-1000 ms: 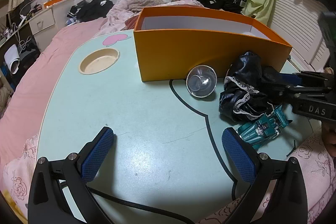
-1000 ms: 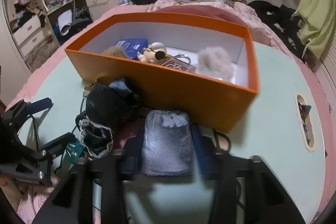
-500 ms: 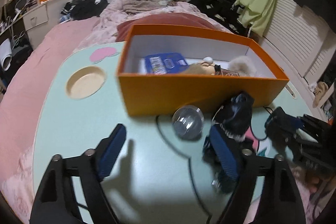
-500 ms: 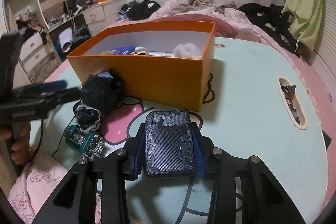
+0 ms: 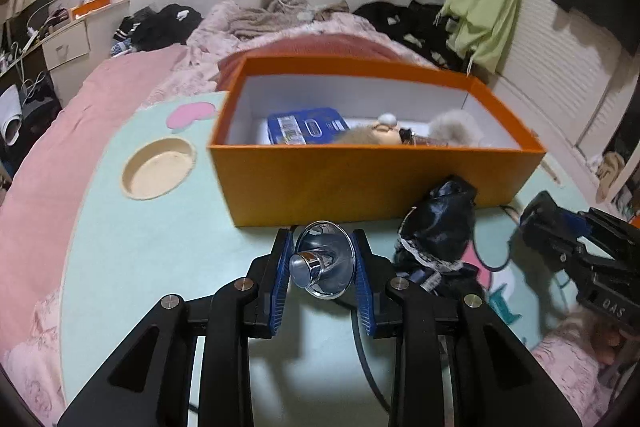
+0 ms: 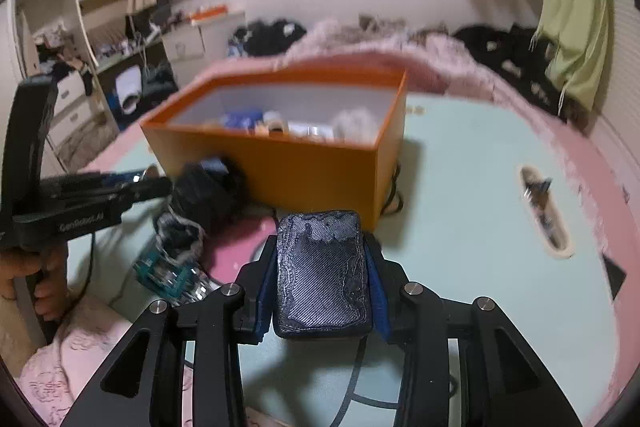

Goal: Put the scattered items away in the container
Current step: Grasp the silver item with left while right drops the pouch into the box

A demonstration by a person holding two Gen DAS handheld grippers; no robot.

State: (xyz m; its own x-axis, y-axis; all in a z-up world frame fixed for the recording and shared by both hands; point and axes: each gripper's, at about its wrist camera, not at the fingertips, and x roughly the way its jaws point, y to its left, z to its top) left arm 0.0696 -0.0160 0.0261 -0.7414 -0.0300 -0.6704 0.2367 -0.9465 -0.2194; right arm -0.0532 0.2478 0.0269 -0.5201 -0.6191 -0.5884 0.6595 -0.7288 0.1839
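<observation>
Left wrist view, left gripper [image 5: 323,269] just closed – pinching chrome funnel [image 5: 323,270], orange box [image 5: 360,179] just beyond.

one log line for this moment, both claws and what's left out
left claw: shut on metal funnel | right claw: shut on dark pouch | still out: black cloth, toy car | target: orange box

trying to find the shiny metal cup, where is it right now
In the left wrist view the shiny metal cup sits low centre, clamped between the left hand-held gripper pads, just in front of the orange box, with the black cloth to its right.
</observation>
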